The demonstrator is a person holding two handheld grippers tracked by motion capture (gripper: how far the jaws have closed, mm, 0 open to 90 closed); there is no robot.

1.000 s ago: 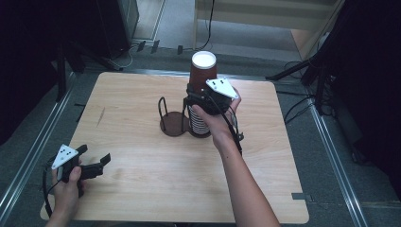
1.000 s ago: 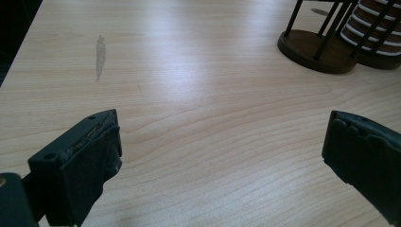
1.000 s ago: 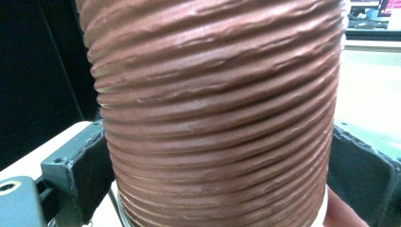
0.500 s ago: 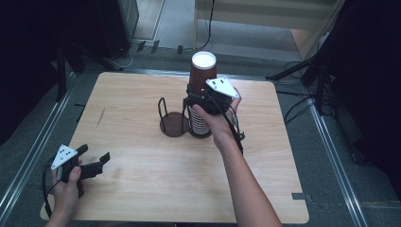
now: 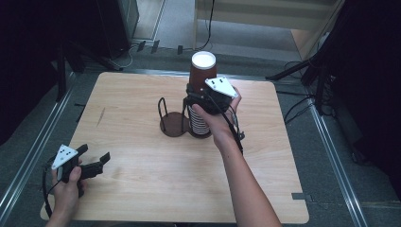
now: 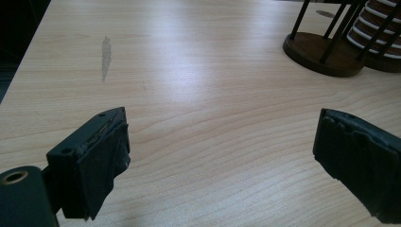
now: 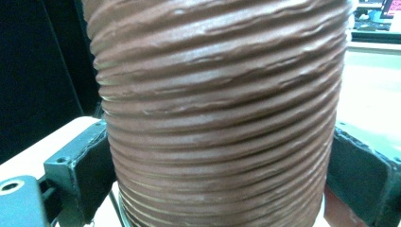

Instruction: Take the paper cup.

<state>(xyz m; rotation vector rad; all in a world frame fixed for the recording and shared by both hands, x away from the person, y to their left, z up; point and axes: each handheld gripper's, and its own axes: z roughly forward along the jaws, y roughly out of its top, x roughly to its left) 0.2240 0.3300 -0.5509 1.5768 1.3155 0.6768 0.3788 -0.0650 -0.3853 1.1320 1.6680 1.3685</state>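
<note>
Cup (image 5: 203, 71), brown and ribbed, sits clamped in the right gripper (image 5: 201, 100) atop the cup stack (image 5: 198, 120) at table centre, not yet clear of it; lifting it away looks left to do. Wire holder (image 5: 171, 122) stands touching the stack at its 9 o'clock. Left gripper (image 5: 94, 163) rests at 7 o'clock near the table (image 5: 142, 189) edge; its jaws have just been closing, nothing between them. Open wood all round.

Your table (image 5: 142, 189) is pale wood-grain laminate, smooth with a soft sheen and one dull grey scuff (image 6: 106, 56). The brown cup (image 7: 217, 109) looks like ribbed paper, its ridges faintly glossy. The cup holder (image 6: 326, 52) has thin dark metal rods on a smooth brown base. Your jaws are matt black, their pads wrapped in wrinkled, rough tape.
</note>
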